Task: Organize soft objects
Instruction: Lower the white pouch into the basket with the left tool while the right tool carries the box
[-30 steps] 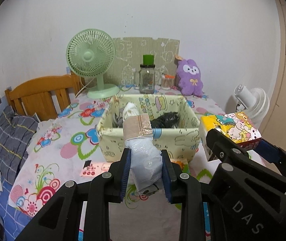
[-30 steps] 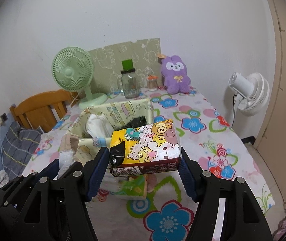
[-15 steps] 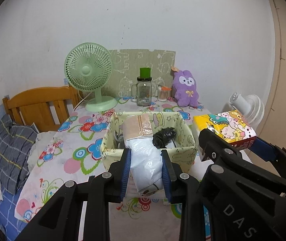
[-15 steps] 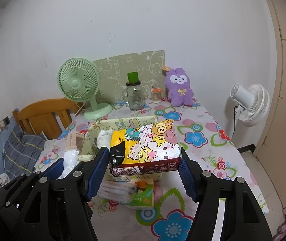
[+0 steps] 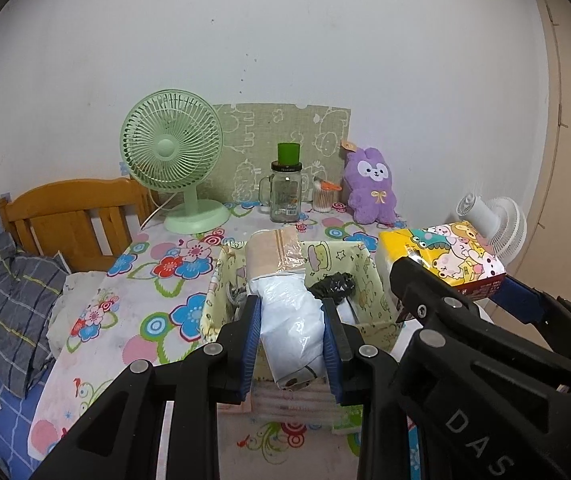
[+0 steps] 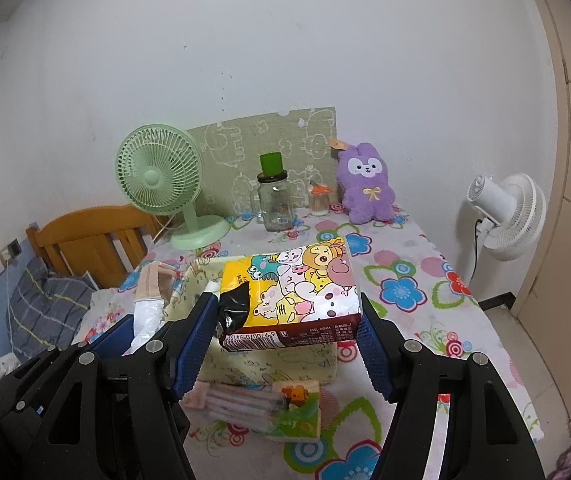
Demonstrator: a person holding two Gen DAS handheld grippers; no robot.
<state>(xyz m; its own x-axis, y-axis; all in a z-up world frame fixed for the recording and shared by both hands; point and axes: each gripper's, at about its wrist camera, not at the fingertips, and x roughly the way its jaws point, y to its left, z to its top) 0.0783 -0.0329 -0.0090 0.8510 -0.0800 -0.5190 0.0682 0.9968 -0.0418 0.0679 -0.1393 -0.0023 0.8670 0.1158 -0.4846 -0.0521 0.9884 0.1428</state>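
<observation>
Left gripper (image 5: 291,332) pinches a soft, slippery pouch (image 5: 291,320) mid-body; right gripper (image 6: 289,320) — half-open — clamps the light, squashy pack (image 6: 291,288) by its ends.

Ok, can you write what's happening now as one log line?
left gripper: shut on white packet | right gripper: shut on cartoon tissue pack | both above storage box

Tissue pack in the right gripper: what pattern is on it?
Cartoon animals on yellow, with a dark red bottom edge; the tissue pack shows best in the right wrist view.
</observation>
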